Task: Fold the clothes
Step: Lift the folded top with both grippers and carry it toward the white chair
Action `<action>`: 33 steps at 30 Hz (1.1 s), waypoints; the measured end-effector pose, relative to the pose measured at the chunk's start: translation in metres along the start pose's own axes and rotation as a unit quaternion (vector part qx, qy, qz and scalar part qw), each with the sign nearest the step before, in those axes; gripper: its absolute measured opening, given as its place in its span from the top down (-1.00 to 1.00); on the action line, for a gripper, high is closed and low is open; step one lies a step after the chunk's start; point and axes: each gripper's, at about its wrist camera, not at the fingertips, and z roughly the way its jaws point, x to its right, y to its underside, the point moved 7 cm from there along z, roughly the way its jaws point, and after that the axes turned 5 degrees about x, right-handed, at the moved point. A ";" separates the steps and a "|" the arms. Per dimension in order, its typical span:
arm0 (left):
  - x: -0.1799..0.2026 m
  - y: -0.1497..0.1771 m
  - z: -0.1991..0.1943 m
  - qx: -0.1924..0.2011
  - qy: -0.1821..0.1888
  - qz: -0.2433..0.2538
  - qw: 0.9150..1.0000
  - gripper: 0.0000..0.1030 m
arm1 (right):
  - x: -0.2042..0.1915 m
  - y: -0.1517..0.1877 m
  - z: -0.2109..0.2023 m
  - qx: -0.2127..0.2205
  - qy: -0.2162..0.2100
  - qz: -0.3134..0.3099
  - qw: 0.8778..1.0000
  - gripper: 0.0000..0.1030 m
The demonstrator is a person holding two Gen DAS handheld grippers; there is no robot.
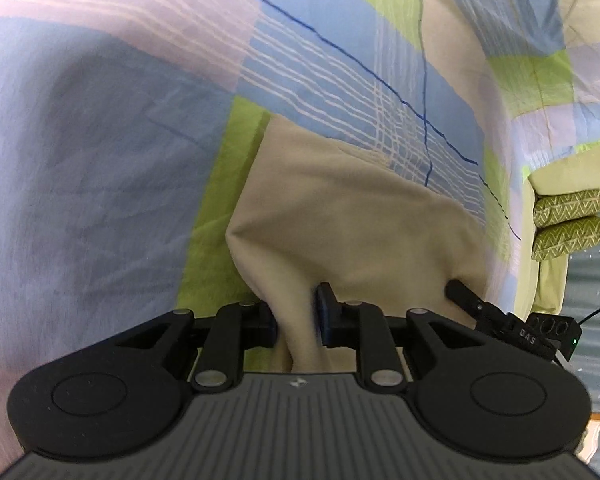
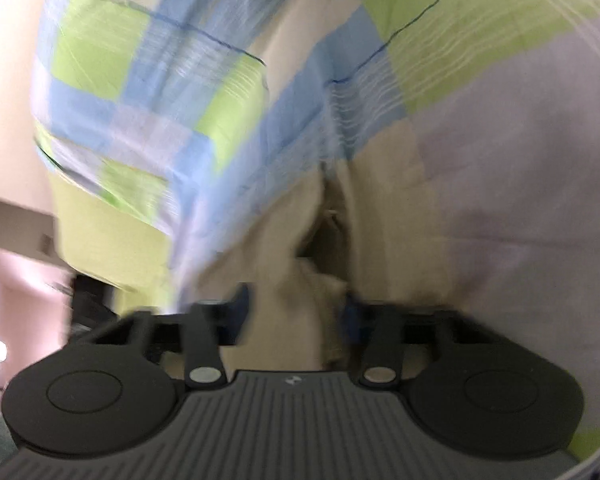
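A large checked bedsheet in blue, lilac and lime green fills most of both views and covers the bed. On it lies a beige garment, which is crumpled and stands up in folds near the cameras. In the right wrist view the same garment shows a dark opening between two folds, but this picture is blurred. At the right edge of the left wrist view two green patterned cushions are stacked one on the other. The left claw is nearly closed and pinches a fold of the beige cloth between its pads. The right claw has a bunch of the same cloth between its fingers; it appears to grip it.
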 end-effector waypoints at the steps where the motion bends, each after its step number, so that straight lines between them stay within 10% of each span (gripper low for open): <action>1: 0.007 0.001 -0.002 0.010 -0.009 0.029 0.999 0.67 | 0.000 0.002 -0.002 0.006 0.001 0.001 1.000 0.77; 12: 0.097 0.001 -0.037 0.031 -0.012 0.204 0.978 0.80 | -0.042 0.015 -0.056 0.100 0.006 0.011 0.995 0.82; 18: 0.188 0.021 -0.016 -0.035 0.029 0.320 0.946 0.80 | -0.033 0.043 -0.150 0.213 0.039 0.100 0.971 0.82; 21: 0.250 0.052 0.010 -0.082 0.057 0.384 0.918 0.80 | -0.019 0.074 -0.211 0.283 0.059 0.151 0.945 0.82; 26: 0.373 0.160 0.074 -0.181 0.118 0.494 0.842 0.80 | 0.009 0.147 -0.323 0.394 0.110 0.226 0.884 0.81; 33: 0.520 0.353 0.159 -0.282 0.201 0.570 0.746 0.80 | 0.063 0.275 -0.518 0.540 0.199 0.310 0.757 0.81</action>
